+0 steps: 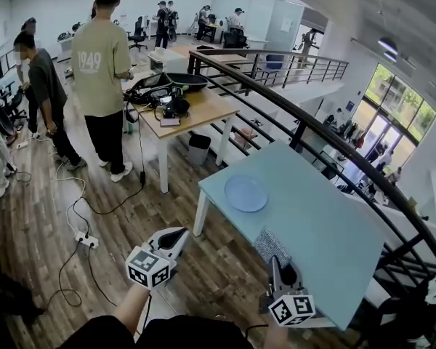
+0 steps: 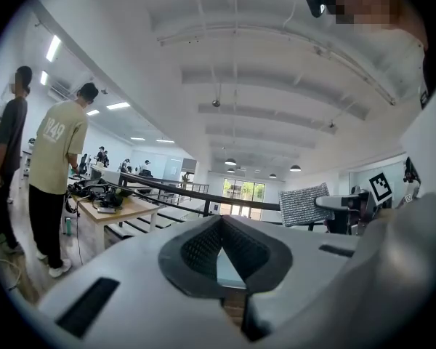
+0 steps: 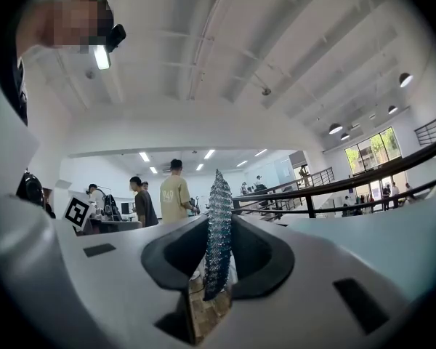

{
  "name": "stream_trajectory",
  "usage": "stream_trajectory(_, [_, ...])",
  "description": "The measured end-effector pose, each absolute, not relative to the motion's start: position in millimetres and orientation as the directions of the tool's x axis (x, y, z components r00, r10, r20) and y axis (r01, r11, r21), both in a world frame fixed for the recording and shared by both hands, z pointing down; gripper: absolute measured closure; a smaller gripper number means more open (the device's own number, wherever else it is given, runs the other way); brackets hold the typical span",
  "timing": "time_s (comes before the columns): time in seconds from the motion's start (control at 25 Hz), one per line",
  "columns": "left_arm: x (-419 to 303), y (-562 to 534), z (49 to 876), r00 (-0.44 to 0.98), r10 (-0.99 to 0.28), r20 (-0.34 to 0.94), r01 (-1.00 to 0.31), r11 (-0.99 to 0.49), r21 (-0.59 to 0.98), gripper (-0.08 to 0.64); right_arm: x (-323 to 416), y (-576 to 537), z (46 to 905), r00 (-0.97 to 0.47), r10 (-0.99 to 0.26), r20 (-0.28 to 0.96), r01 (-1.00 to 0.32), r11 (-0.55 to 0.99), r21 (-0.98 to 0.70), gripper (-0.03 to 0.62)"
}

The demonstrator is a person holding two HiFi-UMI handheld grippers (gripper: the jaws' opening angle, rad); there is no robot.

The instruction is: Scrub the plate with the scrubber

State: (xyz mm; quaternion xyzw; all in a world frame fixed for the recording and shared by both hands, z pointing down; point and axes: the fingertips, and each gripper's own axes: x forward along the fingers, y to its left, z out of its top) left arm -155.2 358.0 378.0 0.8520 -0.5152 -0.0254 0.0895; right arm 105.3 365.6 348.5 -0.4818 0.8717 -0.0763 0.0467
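While the left gripper (image 1: pixel 179 234) hangs over the wooden floor (image 1: pixel 51 217), just left of the pale blue table (image 1: pixel 334 231), its jaws meet tip to tip with nothing between them. Far off on the left, people (image 1: pixel 102 64) stand by a wooden table (image 1: pixel 203 111) that carries a dark pan (image 1: pixel 187 81); what the pan holds cannot be told. The same goes for the grey bin (image 1: pixel 198 148) beneath it.

A pale blue plate (image 1: pixel 246 193) lies flat on the blue table's far left part, well apart from both grippers. Nearer and to the right, the right gripper (image 1: pixel 276 266) is clamped on a grey mesh scrubber (image 1: pixel 270 244) at the table's near edge.

Only the head view shows the plate. The left gripper view catches the scrubber's broad face, while the right gripper view shows it edge-on, upright.
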Motion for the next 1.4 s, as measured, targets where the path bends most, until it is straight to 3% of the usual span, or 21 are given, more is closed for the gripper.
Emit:
stream_trajectory(0.56, [-157, 328, 396, 0.463, -0.882, 0.088, -0.879, -0.443, 0.178, 0.551, 94, 324, 369, -0.574, -0.819, -0.015, -0.785, 0.555, -0.274, 0.508])
stream_trajectory(1.4, [-127, 107, 391, 0.39, -0.912, 0.129, -0.911, -0.362, 0.197, 0.551, 105, 65, 368, -0.677, -0.736, 0.007, -0.706, 0.646, -0.291, 0.508])
